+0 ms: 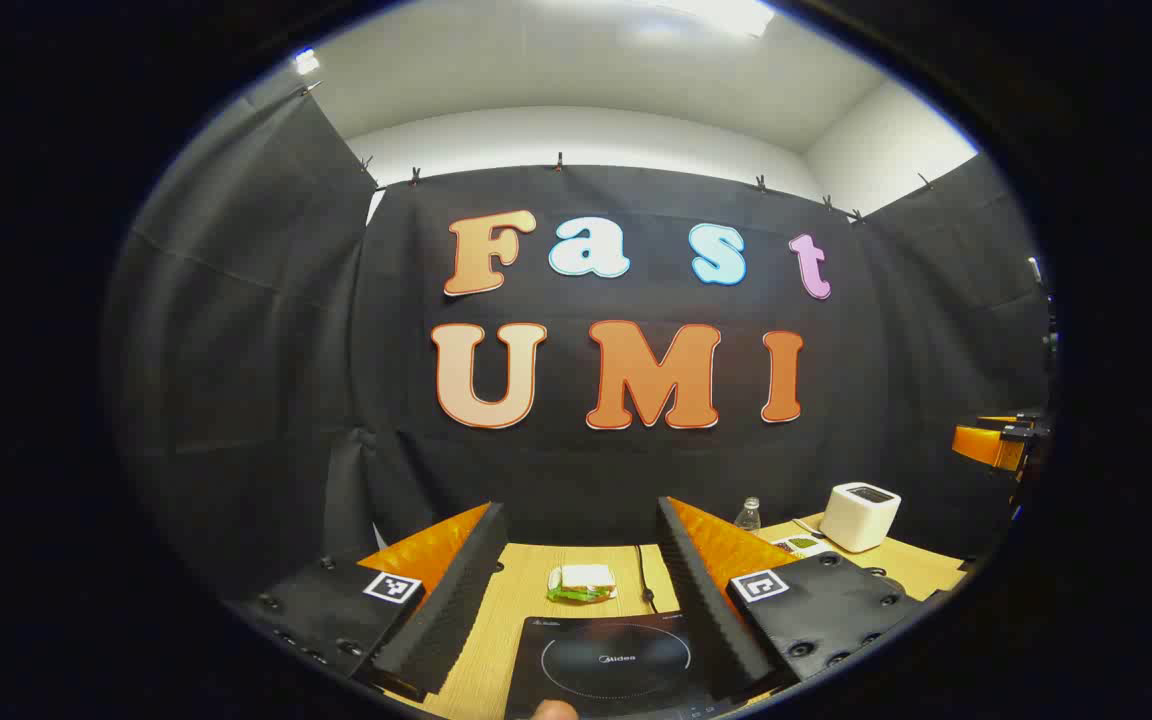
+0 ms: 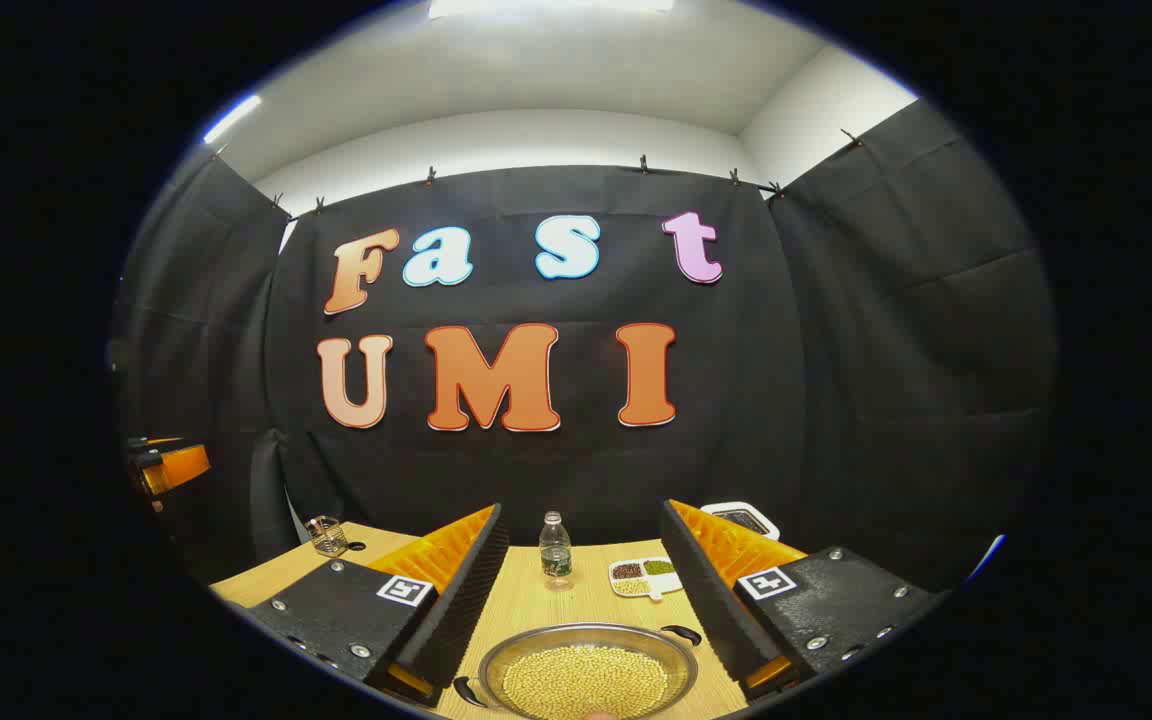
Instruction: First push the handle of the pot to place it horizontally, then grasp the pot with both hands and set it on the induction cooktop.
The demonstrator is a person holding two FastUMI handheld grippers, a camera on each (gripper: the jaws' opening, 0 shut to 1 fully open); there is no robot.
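Holding yellow grains, pot (image 2: 588,675) sits between the apart right tongs (image 2: 581,600); left tongs (image 1: 581,590) apart.

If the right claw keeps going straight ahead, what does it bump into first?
Probably the pot, full of yellow beans, sitting low between the open right claw fingers. If the claw passes above its rim, the water bottle farther back on the table would likely be next. Depth is hard to judge here.
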